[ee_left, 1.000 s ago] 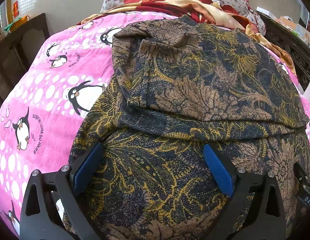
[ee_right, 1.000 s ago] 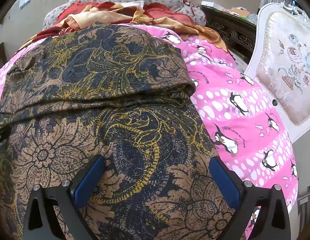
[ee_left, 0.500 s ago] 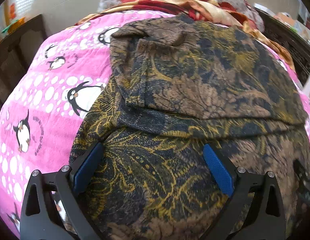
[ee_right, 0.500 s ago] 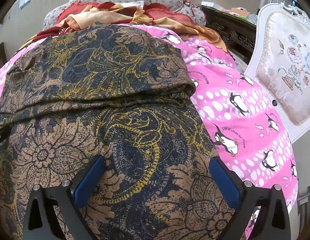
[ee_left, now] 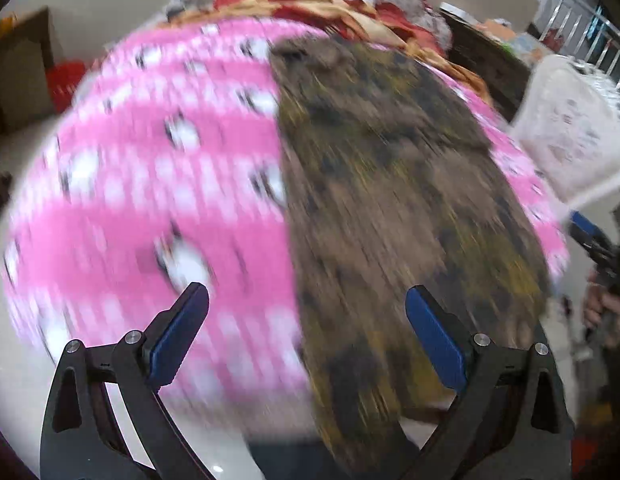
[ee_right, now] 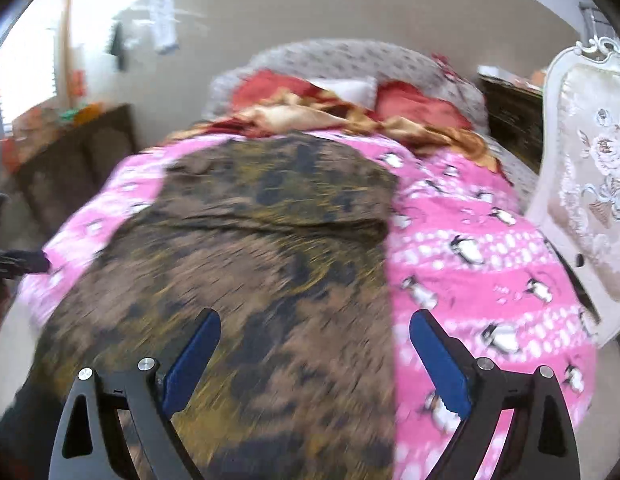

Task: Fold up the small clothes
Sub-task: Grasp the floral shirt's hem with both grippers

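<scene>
A dark brown and gold floral garment [ee_left: 390,184] lies spread on the pink penguin bed cover [ee_left: 169,184], with its far half folded over [ee_right: 277,184]. Both views are motion-blurred. My left gripper [ee_left: 306,288] hangs open above the garment's near left edge, and nothing is between its fingers. My right gripper [ee_right: 316,314] hovers above the garment's near right part [ee_right: 269,320]. Its jaws are closing, still wide apart, and hold nothing. At the right edge of the left wrist view, a hand [ee_left: 606,312] holds the right gripper.
Pillows and a red-gold blanket [ee_right: 330,112] are piled at the head of the bed. A white upholstered chair [ee_right: 590,184] stands close on the right. Dark wooden furniture [ee_right: 69,152] stands on the left. Pale floor [ee_left: 21,320] shows around the bed's near end.
Both grippers have pulled back and up from the garment, so more of the bed and room shows. The left view has swung left over the pink cover. The right jaws stand slightly narrower.
</scene>
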Demonstrator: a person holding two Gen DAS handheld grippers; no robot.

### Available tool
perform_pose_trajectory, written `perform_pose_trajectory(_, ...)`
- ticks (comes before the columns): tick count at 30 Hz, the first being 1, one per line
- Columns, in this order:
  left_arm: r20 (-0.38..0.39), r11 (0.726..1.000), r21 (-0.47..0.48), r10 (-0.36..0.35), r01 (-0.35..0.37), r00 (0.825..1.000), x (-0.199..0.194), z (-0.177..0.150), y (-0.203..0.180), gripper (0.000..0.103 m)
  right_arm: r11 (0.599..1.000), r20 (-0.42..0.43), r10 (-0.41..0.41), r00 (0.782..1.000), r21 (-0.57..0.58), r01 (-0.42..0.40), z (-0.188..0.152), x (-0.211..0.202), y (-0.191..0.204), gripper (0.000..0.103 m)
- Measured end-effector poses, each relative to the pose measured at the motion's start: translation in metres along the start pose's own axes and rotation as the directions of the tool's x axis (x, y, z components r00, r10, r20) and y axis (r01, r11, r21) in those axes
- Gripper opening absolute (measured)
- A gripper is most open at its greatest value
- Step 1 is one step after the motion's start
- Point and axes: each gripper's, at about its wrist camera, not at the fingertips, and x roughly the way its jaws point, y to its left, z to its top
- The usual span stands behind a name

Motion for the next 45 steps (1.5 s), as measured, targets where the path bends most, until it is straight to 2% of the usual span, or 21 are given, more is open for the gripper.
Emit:
perform_pose_trajectory(3,-0.029,0.999,-0.017,-0.046,0.045,0.999,0.001,-0.038,-0.011,0.100,1.000,0.017,0.006,1.000,-0.015,-0.006,-0.021,-0.007,0.013,0.094)
perform_pose_trajectory(5,-0.070,0.998,-0.034,-0.060,0.058,0.996,0.009,-0.049,-0.015,0.099,1.000,0.010,0.016,1.000,0.010,-0.017,-0.028,-0.004,0.018,0.094)
perform_pose_trajectory(7,-0.041,0.999,-0.026,-0.044,0.043,0.998,0.009,-0.055,-0.021,0.099,0.999,-0.004,0.028,1.000,0.035,-0.028,-0.032,0.000,0.021,0.094)
perform_pose_trajectory(10,-0.056,0.983,-0.091,-0.165,0.159,0.985,0.016,-0.049,-0.017,0.099,0.999,0.004,0.027,1.000,0.028,-0.027,-0.031,-0.002,0.026,0.094)
perform_pose_trajectory(14,-0.086,0.959,-0.135,-0.263,0.250,0.961,0.033,-0.038,-0.008,0.099,1.000,0.010,0.001,1.000,-0.005,-0.001,-0.028,-0.008,0.028,0.094)
perform_pose_trajectory(17,-0.095,0.931,-0.190,-0.334,0.313,0.938,0.039,-0.030,0.000,0.099,1.000,0.017,-0.008,1.000,-0.003,0.008,-0.028,-0.016,0.025,0.094)
perform_pose_trajectory(20,-0.120,0.891,-0.210,-0.432,0.403,0.894,0.036,-0.032,0.001,0.097,1.000,0.025,-0.024,0.999,0.003,0.024,-0.032,-0.024,0.017,0.094)
perform_pose_trajectory(21,-0.131,0.866,-0.227,-0.481,0.446,0.867,0.037,-0.035,-0.002,0.093,0.999,0.025,-0.031,0.999,0.011,0.031,-0.034,-0.027,0.012,0.094)
perform_pose_trajectory(22,-0.136,0.863,-0.231,-0.486,0.449,0.864,0.036,-0.036,-0.002,0.082,0.999,0.026,-0.038,0.999,0.019,0.037,-0.036,-0.029,0.008,0.094)
perform_pose_trajectory(23,-0.146,0.876,-0.222,-0.464,0.428,0.874,0.035,-0.037,-0.004,0.071,0.998,0.023,-0.046,0.999,0.033,0.046,-0.040,-0.032,0.000,0.094)
perform_pose_trajectory(24,-0.145,0.896,-0.196,-0.429,0.399,0.891,0.035,-0.036,-0.006,0.067,0.998,0.018,-0.048,0.999,0.047,0.047,-0.043,-0.033,-0.006,0.094)
perform_pose_trajectory(26,-0.139,0.918,-0.185,-0.378,0.351,0.915,0.036,-0.037,-0.004,0.037,0.995,0.017,-0.025,1.000,0.098,0.023,-0.052,-0.037,-0.023,0.094)
perform_pose_trajectory(28,-0.133,0.938,-0.170,-0.326,0.303,0.936,0.038,-0.039,-0.004,0.028,0.990,0.017,0.022,1.000,0.136,-0.024,-0.062,-0.041,-0.038,0.094)
perform_pose_trajectory(30,-0.120,0.954,-0.135,-0.286,0.269,0.951,0.037,-0.041,-0.008,0.028,0.984,0.001,0.089,0.996,0.154,-0.088,-0.075,-0.042,-0.050,0.094)
perform_pose_trajectory(32,-0.106,0.958,-0.128,-0.269,0.255,0.957,0.037,-0.044,-0.009,0.027,0.975,-0.048,0.150,0.988,0.172,-0.140,-0.088,-0.036,-0.059,0.090)
perform_pose_trajectory(34,-0.094,0.968,-0.102,-0.239,0.230,0.966,0.037,-0.045,-0.013,0.027,0.962,-0.077,0.215,0.974,0.190,-0.198,-0.098,-0.031,-0.064,0.078)
perform_pose_trajectory(37,-0.083,0.978,-0.062,-0.203,0.198,0.976,0.035,-0.048,-0.020,0.027,0.925,-0.098,0.311,0.945,0.259,-0.278,-0.110,-0.017,-0.072,0.072)
perform_pose_trajectory(40,-0.084,0.980,-0.054,-0.196,0.191,0.977,0.035,-0.048,-0.019,0.027,0.910,-0.123,0.319,0.940,0.317,-0.267,-0.125,-0.001,-0.083,0.070)
perform_pose_trajectory(42,-0.078,0.980,-0.060,-0.195,0.191,0.978,0.033,-0.049,-0.017,0.027,0.896,-0.169,0.339,0.925,0.357,-0.263,-0.139,0.011,-0.091,0.067)
perform_pose_trajectory(43,-0.075,0.980,-0.062,-0.195,0.191,0.978,0.034,-0.049,-0.018,0.027,0.891,-0.176,0.354,0.919,0.362,-0.274,-0.144,0.013,-0.092,0.065)
perform_pose_trajectory(45,-0.069,0.980,-0.071,-0.189,0.184,0.980,0.034,-0.049,-0.017,0.020,0.874,-0.164,0.402,0.901,0.363,-0.324,-0.150,0.017,-0.091,0.061)
